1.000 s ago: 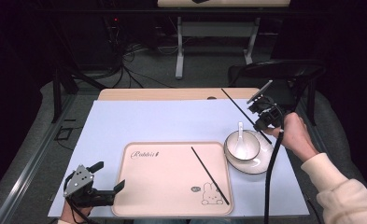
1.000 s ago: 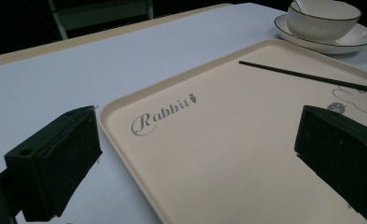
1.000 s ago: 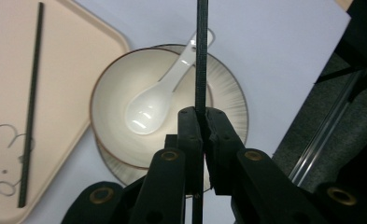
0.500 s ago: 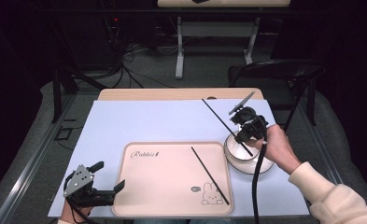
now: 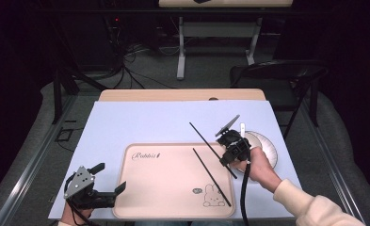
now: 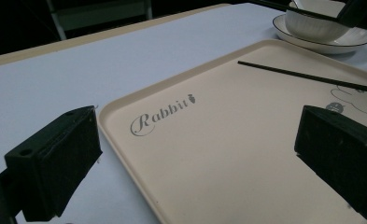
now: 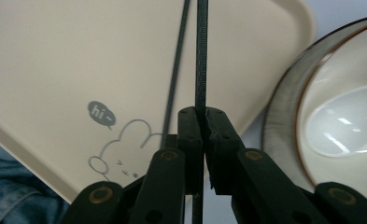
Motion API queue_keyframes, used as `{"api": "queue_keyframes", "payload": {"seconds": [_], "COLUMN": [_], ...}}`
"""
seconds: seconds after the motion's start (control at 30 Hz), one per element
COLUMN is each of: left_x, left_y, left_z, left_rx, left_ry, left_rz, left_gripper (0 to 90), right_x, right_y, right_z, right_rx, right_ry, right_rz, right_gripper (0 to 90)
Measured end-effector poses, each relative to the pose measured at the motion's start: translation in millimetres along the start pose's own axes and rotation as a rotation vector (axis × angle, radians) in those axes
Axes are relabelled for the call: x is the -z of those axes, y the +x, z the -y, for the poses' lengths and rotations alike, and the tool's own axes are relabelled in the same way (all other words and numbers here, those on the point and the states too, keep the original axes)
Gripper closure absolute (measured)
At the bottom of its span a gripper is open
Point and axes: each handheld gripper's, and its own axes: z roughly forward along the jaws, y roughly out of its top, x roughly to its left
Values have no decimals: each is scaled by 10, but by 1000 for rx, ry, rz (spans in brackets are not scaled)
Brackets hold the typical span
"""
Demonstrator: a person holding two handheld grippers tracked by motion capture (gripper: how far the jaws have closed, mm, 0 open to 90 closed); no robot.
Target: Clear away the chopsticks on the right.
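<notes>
Since the earlier frames the right gripper (image 5: 229, 149) comes in from the table's right edge, down and left over the tray's (image 5: 140, 207) right rim, bringing its chopstick (image 5: 206, 139) along; the left gripper (image 5: 108, 187) has not shifted.

Left to right now: left gripper sits at the tray's near-left corner, jaws spread wide and holding nothing, clear in the left gripper view with the tray corner (image 6: 107, 116) between them; first chopstick (image 5: 212, 176) already lies on the tray, slanting toward the rabbit print (image 5: 213, 197); second chopstick is pinched in the right gripper, jaws pressed tight on it in the right gripper view (image 7: 201, 70), the stick running up-left over the tray's right part; bowl (image 5: 260, 146) on its saucer (image 5: 272, 157) sits just right of the tray with a white spoon (image 5: 242, 128) sticking up.

Progress, my read: setting the pair on the tray, half done; one stick placed, second still to be lowered beside it and let go.

Hard to tell: whether the held stick touches the tray yet; its near end is hidden by the jaws and hand (image 5: 255, 167); most of the bowl is behind the gripper; left forearm cut off at the bottom edge.
</notes>
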Motion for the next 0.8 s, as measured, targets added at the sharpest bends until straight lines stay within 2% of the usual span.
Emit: {"api": "queue_keyframes", "payload": {"seconds": [0.03,0.17,0.23,0.37,0.43,0.47,0.5,0.6,0.67,0.7,0.8], "left_x": [-1,-1,-1,-4,-4,-5,-5,-5,-6,-5,-4], "left_y": [0,0,-2,-3,-3,-3,-3,-3,-6,-8,-5], "left_z": [0,0,-1,-1,-1,-1,-1,-2,-3,-3,-1], "left_rx": [1,-1,-3,-3,-3,-3,-3,-3,-4,-4,-4], "left_ry": [-2,1,0,1,2,2,3,5,6,6,0], "left_rz": [1,2,2,2,1,0,0,0,-2,-4,-2], "left_gripper": [1,2,2,2,2,2,2,2,2,2,2], "right_x": [-88,-216,-292,-441,-504,-534,-563,-587,-587,-593,-613], "right_y": [25,34,16,-2,-28,-26,-36,-33,-40,-40,-24], "right_z": [34,93,140,223,259,282,300,328,330,337,358], "right_rx": [-7,-29,-53,-92,-83,-110,-109,-136,-124,-132,-130], "right_ry": [6,18,8,24,35,43,42,39,25,22,31], "right_rz": [-9,-28,-30,-49,-48,-57,-57,-62,-62,-66,-71], "right_gripper": [852,852,851,851,851,850,850,849,848,848,848]}}
